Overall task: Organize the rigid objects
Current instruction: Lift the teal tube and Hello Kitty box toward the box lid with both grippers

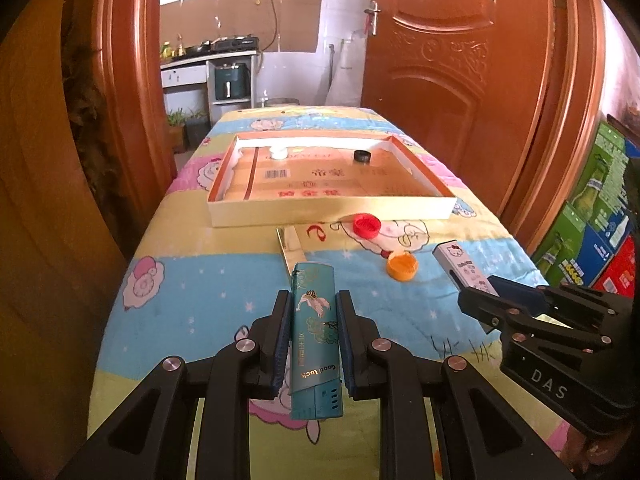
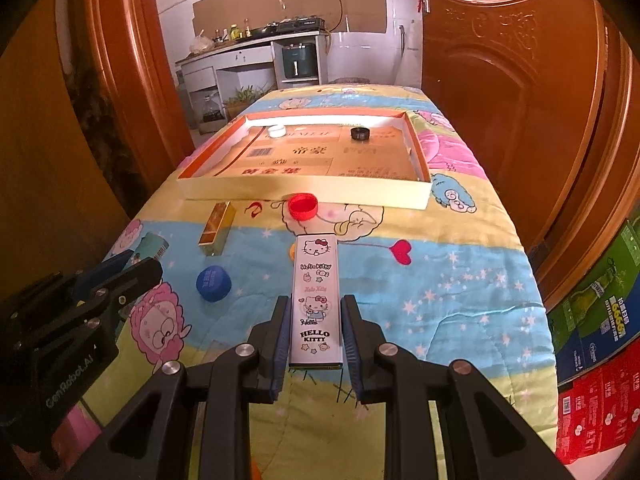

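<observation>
Covering table: cartoon quilt

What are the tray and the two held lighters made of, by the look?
Tray: likely cardboard, with matte cream walls, folded edges and a printed barcode on its floor. Teal lighter: probably glossy plastic or wrapped metal, with shiny gold print. White cartoon lighter: smooth and glossy, perhaps a metal case; unclear.

Between my left gripper's pads: a lighter, lengthwise. Between my right gripper's pads: a flat case, lengthwise. Ahead of both, on the table: one bottle cap, then an open tray with two caps at its far wall. Left of my right gripper: another cap, a small box beyond it.
</observation>
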The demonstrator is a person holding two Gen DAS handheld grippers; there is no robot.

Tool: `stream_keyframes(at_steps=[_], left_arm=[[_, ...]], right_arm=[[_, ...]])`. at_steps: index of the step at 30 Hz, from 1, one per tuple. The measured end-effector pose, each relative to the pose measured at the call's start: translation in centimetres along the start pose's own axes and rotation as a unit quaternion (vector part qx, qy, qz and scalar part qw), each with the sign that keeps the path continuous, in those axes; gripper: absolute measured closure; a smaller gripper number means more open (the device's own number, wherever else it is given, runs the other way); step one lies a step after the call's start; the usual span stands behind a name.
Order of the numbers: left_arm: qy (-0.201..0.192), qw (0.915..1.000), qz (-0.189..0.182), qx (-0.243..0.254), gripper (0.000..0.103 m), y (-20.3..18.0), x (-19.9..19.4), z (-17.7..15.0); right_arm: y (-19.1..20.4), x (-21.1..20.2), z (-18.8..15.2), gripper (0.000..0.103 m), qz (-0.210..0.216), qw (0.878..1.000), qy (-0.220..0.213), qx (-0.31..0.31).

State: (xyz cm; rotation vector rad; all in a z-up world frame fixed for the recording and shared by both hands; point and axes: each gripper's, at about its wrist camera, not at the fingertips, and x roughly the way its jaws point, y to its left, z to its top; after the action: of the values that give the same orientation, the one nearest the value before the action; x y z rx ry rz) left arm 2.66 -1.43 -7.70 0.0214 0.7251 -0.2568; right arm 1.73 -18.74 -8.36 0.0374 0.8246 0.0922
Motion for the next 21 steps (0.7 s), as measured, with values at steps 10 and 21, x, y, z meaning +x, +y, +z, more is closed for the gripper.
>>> stream_keyframes(at_steps=[10,21], left_arm=[[-0.006,1.0000,-0.006,-0.001,0.081,0.1,1.1,2.3],[-0.016,0.9998,-0.013,-0.002,0.081,0.8,2.4,5.8]], right_arm=[[-0.9,0.4,1.7,0.078,0.000,1.000,-0.011,0.007],[-1.2,0.4,4.8,0.078,-0.007,0.999,-0.041,0.001]])
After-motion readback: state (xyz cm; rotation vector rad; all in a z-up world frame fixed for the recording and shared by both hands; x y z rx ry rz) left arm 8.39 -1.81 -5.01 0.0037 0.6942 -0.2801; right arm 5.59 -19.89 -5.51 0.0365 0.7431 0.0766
